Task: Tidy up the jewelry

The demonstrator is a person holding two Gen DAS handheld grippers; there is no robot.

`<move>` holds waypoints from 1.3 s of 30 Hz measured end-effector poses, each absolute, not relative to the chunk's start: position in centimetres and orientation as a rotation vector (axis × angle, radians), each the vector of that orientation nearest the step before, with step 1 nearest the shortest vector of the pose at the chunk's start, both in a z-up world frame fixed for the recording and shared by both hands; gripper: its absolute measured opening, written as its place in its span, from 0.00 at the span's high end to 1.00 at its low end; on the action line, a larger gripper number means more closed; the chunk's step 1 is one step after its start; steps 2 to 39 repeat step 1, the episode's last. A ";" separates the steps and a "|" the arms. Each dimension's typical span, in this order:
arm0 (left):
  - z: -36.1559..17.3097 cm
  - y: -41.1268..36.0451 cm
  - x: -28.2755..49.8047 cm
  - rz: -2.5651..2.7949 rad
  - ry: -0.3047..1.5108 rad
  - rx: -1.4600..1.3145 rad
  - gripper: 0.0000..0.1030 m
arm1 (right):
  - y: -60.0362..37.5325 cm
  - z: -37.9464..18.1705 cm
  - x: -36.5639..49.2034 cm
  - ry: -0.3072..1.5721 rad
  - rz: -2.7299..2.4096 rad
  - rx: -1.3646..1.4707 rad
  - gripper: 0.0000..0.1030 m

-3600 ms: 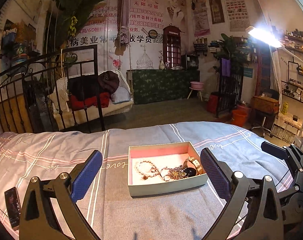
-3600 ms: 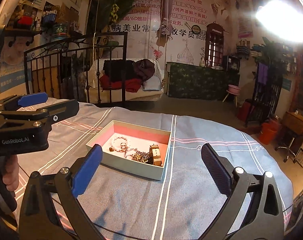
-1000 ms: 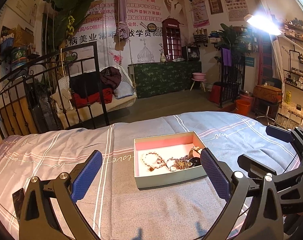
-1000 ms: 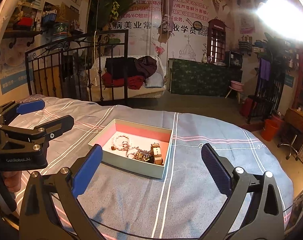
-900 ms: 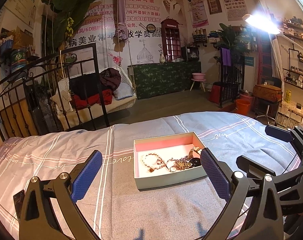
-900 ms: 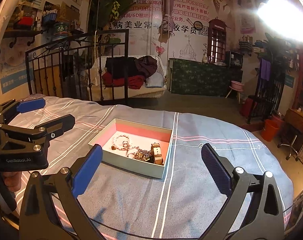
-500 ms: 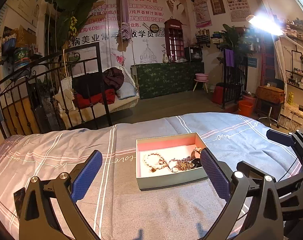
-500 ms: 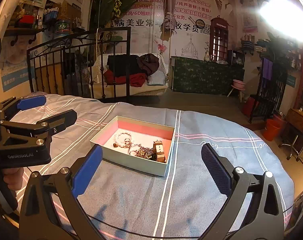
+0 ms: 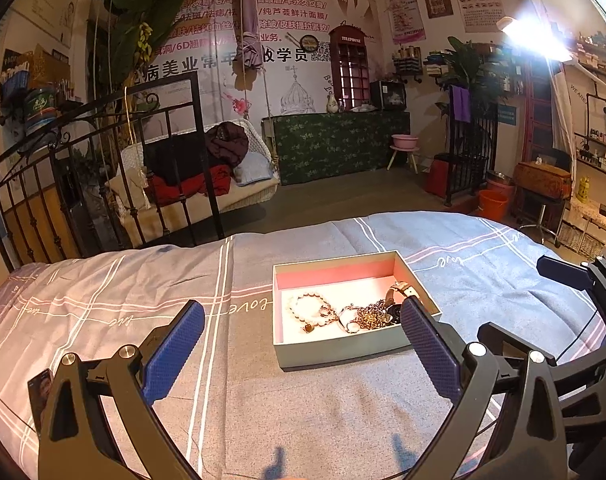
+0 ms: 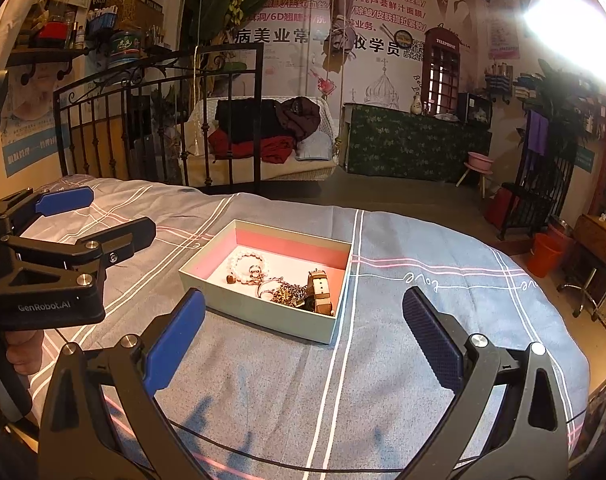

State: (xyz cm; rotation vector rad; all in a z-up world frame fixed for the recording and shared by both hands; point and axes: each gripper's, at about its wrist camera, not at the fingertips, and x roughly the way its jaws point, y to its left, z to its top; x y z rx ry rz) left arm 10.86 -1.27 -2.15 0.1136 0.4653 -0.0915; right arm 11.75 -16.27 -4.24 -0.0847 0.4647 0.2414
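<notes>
All jewelry is seen inside the box (image 9: 343,350), which sits open on the bedsheet (image 9: 303,408), near mid-bed. Nothing is seen loose on the sheet. This fits either a finished gather-up or a pile yet to be sorted out; which one cannot be settled.

Contents: a pale bead bracelet (image 10: 245,266) at the left, a ring (image 10: 255,270) by it, a tangled gold chain (image 10: 289,294) in the middle, a watch (image 10: 321,288) at the right wall. Pieces are bunched and touching, not laid apart.

The left gripper (image 9: 303,344) is held wide apart, empty, short of the box. The right gripper (image 10: 303,330) is likewise spread, nothing clamped, box ahead of it.
</notes>
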 end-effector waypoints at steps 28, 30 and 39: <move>-2.2 -1.1 10.9 -0.086 0.469 0.107 0.06 | -16.3 -4.3 11.7 0.465 0.242 -0.084 0.05; -2.2 -1.1 10.9 -0.086 0.469 0.107 0.06 | -16.3 -4.3 11.7 0.465 0.242 -0.084 0.05; -2.2 -1.1 10.9 -0.086 0.469 0.107 0.06 | -16.3 -4.3 11.7 0.465 0.242 -0.084 0.05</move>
